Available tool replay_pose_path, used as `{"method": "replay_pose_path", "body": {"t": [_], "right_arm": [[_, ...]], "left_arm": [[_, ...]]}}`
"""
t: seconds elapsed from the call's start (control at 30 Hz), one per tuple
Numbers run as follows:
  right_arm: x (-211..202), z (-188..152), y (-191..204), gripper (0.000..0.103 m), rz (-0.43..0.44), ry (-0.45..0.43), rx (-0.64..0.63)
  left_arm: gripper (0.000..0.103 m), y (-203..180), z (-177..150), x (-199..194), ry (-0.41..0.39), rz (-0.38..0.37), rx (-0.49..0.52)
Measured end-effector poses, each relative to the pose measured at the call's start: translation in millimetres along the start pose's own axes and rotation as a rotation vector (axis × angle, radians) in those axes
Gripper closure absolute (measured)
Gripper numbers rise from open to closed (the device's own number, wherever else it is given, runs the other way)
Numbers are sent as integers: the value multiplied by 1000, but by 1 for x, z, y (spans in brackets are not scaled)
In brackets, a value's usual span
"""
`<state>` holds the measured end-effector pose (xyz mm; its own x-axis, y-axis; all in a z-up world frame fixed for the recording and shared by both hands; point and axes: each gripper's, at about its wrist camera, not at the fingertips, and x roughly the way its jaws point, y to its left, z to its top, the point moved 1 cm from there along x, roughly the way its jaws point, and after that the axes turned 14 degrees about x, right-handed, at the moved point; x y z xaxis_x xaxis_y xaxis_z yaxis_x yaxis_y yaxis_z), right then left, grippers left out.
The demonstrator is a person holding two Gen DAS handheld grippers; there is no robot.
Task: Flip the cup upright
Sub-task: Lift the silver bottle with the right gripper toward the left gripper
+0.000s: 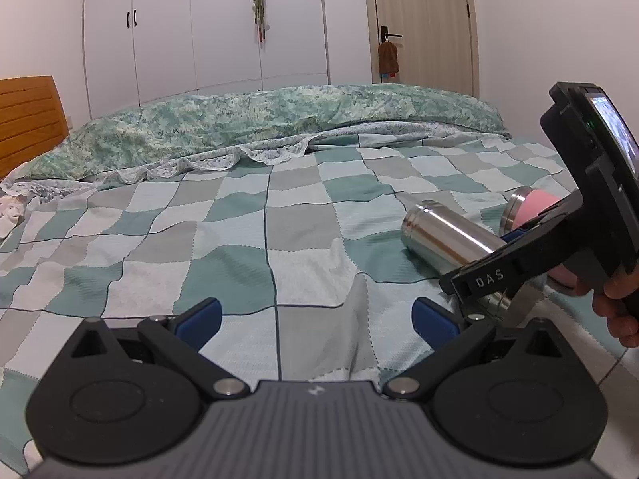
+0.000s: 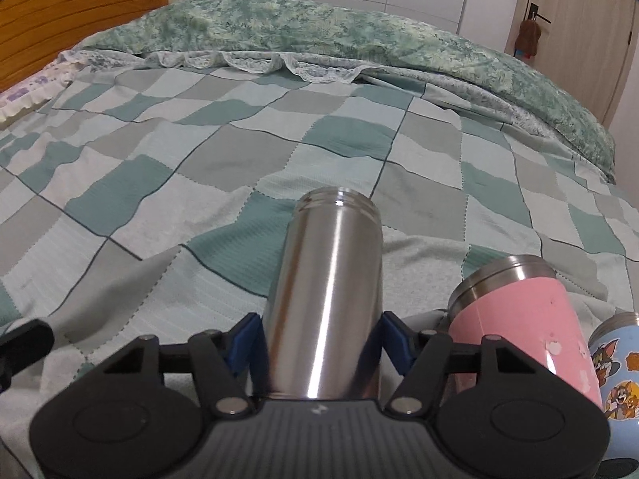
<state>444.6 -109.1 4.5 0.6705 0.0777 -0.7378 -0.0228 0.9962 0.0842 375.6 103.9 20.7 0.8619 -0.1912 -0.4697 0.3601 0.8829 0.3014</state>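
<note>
Steel cup (image 2: 327, 299) pinched in right tongs (image 2: 321, 343), left tongs (image 1: 315, 319) spread, seemingly three cups total.

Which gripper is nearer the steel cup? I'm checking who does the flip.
Right. The right gripper has its blue pads on either side of the steel cup. The left gripper sits open over bare bedspread, the cup off to its right.

Three cups: one steel (image 2: 325, 295), one pink (image 2: 523, 327), one cartoon-printed (image 2: 617, 363).

The left gripper (image 1: 315, 321) has its fingers wide apart. The right gripper (image 2: 321, 343) squeezes the steel cup (image 2: 327, 295).
</note>
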Motion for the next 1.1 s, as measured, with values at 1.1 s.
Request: {"method": "replay_pose_path", "body": {"t": [1.1], "right_arm": [[-215, -161, 31, 40, 237, -51, 60]], "left_arm": [[0, -40, -53, -232, 25, 133, -113]]}}
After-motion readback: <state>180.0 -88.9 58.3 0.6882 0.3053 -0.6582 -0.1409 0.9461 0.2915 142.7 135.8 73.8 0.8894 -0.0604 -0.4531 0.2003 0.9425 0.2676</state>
